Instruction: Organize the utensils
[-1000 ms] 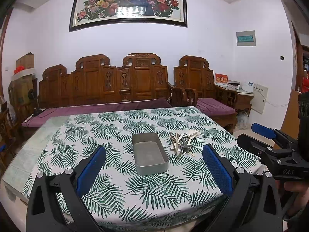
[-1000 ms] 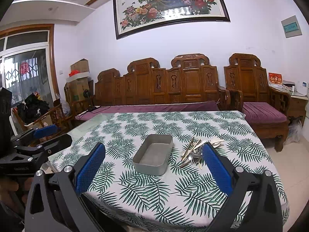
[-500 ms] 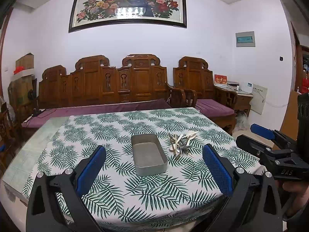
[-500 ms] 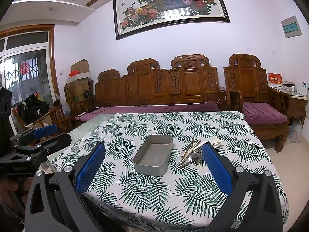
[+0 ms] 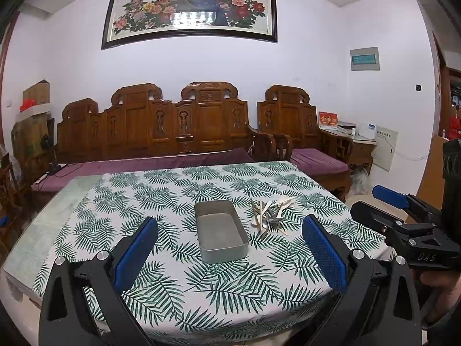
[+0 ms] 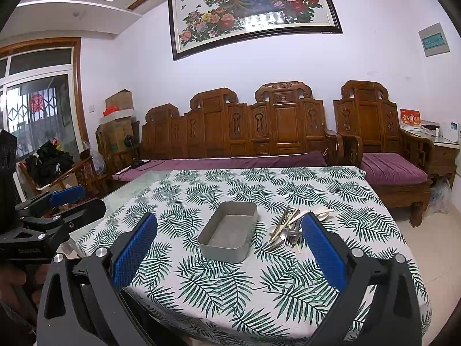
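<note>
A grey metal tray sits empty in the middle of the table with the leaf-print cloth; it also shows in the right wrist view. A pile of utensils, forks, spoons and pale sticks, lies right of the tray, and shows in the right wrist view. My left gripper is open and empty, held back over the table's near edge. My right gripper is open and empty, also held back. Each gripper shows in the other's view: the right gripper, the left gripper.
A carved wooden sofa with purple cushions stands behind the table. A wooden armchair and a side table stand at the back right. Cardboard boxes and clutter stand at the left by a window.
Both grippers have drawn back and up slightly, so the tray and utensils look a little farther away. Nothing on the table has moved.
</note>
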Demonstrator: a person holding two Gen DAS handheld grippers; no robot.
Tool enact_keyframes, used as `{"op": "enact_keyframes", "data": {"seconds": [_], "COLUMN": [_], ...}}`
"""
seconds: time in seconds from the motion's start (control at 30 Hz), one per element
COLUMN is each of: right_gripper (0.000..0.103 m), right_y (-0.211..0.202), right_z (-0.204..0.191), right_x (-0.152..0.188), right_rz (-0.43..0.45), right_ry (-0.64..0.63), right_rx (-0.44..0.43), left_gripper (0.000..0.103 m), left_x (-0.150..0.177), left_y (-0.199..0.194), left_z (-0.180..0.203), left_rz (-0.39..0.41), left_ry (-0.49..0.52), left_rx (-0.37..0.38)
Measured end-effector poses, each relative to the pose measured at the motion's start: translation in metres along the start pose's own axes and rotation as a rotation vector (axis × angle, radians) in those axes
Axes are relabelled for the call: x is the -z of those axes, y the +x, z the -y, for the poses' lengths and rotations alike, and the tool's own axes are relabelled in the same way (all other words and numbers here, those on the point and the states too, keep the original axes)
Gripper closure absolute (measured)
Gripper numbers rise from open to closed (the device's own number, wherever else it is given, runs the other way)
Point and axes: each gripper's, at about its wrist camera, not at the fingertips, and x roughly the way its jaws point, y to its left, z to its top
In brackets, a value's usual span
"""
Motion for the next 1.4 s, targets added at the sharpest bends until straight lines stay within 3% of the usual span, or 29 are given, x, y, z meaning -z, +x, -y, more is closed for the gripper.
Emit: {"op": "enact_keyframes", "data": {"seconds": [0.5,0.73,1.2,1.4], "right_gripper": [0.002,0.002,0.002,0.007], "right_y": [0.006,0.002,0.063,0.095], "right_z": [0.002,0.009,0.066,0.094], "right_x": [-0.003,0.002,0.020,0.020], "right_rz": [-0.003,-0.022,-0.127,-0.174], "right_ry": [0.001,0.013,0.045,0.043], "right_rx": [0.001,0.016,0.123,0.154], "left_gripper": [0.006,0.006,0.006,0.006], "left_x": [-0.002,0.001,0.018,0.020], "left_y": [-0.002,0.007,0.094,0.135], "left_z": [0.003,0.000,-0.011,-0.008], "left_rz": [0.004,-0.032,-0.231,-0.289], "left_ry": [0.001,-0.005,-0.005,0.048], "left_rx": [0.004,0.005,0.053,0.060]}}
